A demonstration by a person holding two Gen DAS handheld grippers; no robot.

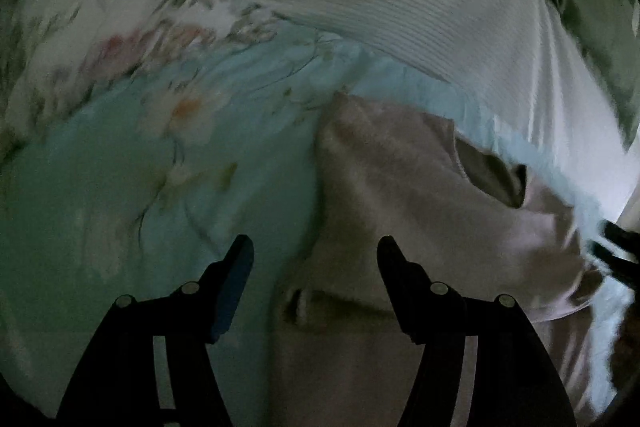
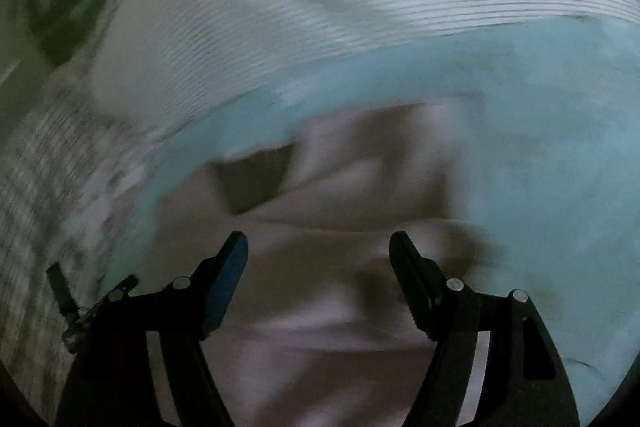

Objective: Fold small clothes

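Both grippers, the left gripper (image 1: 316, 251) and right gripper (image 2: 318, 247), hang wide and empty over the pale pink garment (image 1: 420, 195), which lies rumpled on the blue floral bedsheet (image 1: 120, 187), seemingly only partly folded.
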